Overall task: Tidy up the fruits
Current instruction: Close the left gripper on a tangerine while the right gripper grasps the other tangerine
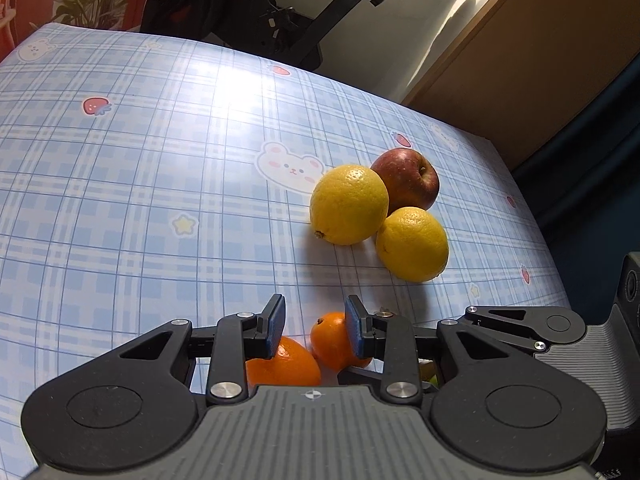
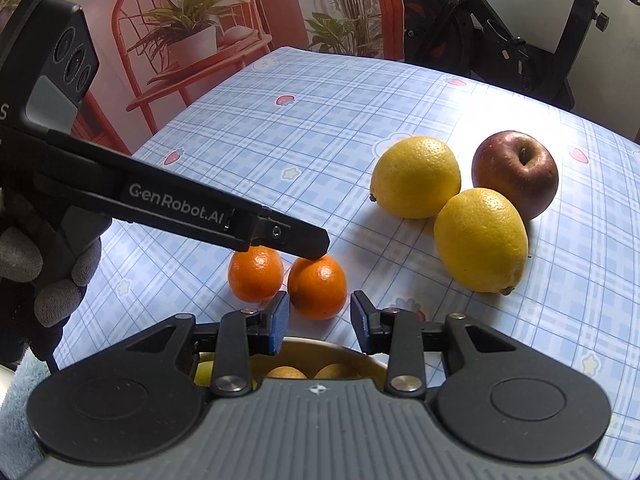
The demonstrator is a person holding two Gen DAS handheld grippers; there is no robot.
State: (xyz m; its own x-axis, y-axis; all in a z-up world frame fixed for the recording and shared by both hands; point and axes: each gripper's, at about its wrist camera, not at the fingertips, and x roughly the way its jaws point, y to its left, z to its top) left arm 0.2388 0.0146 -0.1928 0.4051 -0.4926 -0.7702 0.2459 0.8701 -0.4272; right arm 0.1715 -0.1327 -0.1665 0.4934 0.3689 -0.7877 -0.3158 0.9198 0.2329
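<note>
Left gripper: spread over two mandarins, none pinched.
Right gripper: spread, above bowl.
Handling: light, firm, round, likely to roll; pinch across the middle.

My blue checked tablecloth with bears and strawberries; a red chair, a potted plant on it; a black exercise bike; a brown cupboard

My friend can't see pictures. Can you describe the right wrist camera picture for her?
Two small oranges sit on a blue checked tablecloth, with the open left gripper just above them. Two lemons and a red apple lie beyond.
</note>
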